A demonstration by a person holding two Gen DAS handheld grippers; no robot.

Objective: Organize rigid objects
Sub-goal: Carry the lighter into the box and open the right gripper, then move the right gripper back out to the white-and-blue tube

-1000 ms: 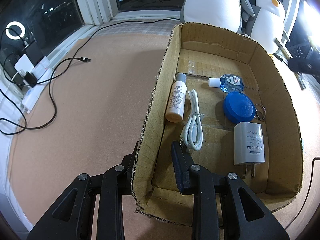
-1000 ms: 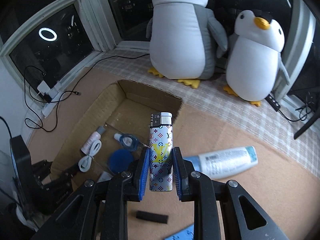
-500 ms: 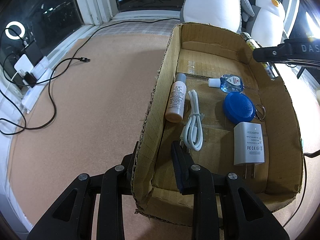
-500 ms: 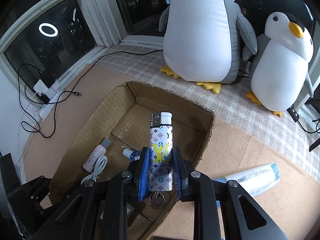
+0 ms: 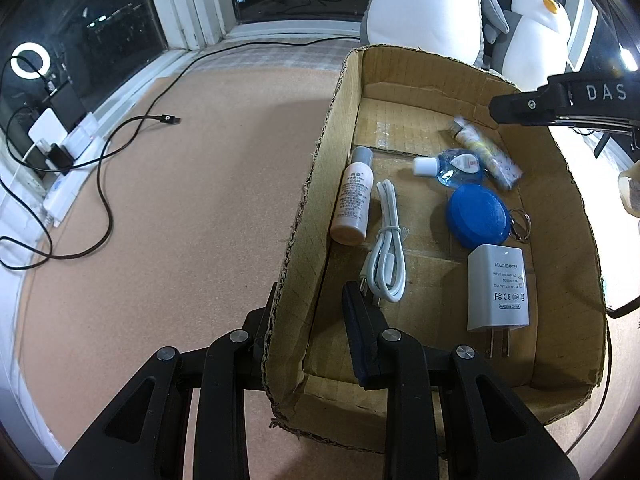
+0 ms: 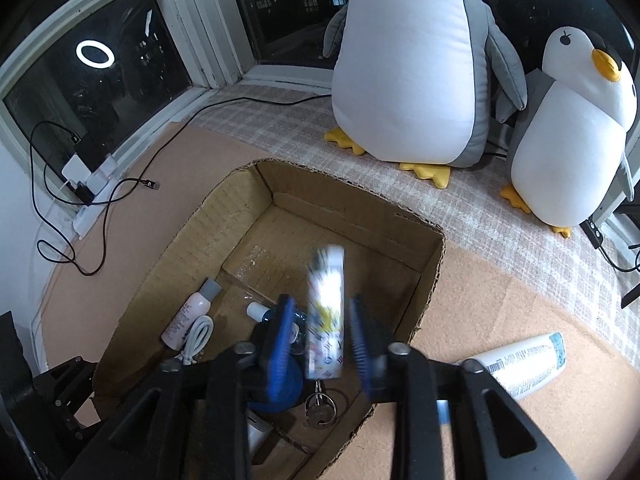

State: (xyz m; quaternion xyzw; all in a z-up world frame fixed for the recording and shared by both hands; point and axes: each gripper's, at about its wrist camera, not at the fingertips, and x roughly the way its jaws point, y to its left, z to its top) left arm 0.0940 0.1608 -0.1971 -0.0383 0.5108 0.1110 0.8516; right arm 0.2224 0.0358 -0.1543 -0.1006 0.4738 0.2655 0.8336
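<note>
Cardboard box (image 5: 568, 184) is the landmark here, and the left claw (image 5: 310, 312) is clamped tight on its near-left wall, one finger outside and one inside. Inside the box, from that left wall across: a pink bottle (image 5: 354, 198), a coiled white cable (image 5: 387, 250), a clear blue bottle (image 5: 454, 165), a blue round case (image 5: 478, 215) and a white adapter (image 5: 498, 290). Over the box's right side, the right claw (image 6: 320, 340) is opening, its blue pads clear of the patterned lighter (image 6: 325, 312), which shows blurred between them. In the left view the lighter lies toward the box's far right corner, just beside the clear blue bottle. Outside the box's right wall, a white tube (image 6: 520, 364) lies on the counter (image 5: 180, 220).
</note>
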